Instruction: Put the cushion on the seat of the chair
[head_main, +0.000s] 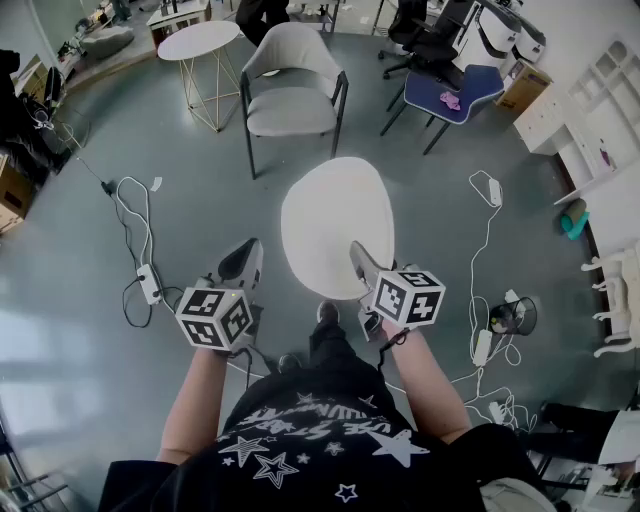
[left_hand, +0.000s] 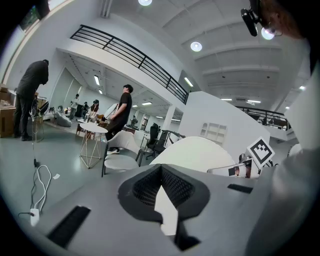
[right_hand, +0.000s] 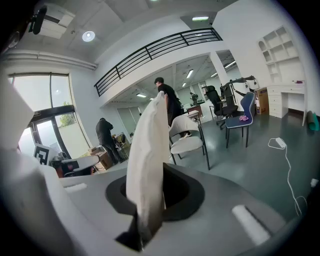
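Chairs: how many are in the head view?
3: a grey chair straight ahead, a blue chair to its right, a black office chair beyond the blue one. More may be hidden.

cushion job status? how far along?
Done: the cushion is picked up and hangs clear of the floor. In hand: the right gripper is shut on its edge; the left gripper sits at its other side, and I can't tell if it grips. Left: carry it to the white chair ahead, whose seat is bare, and set it down.
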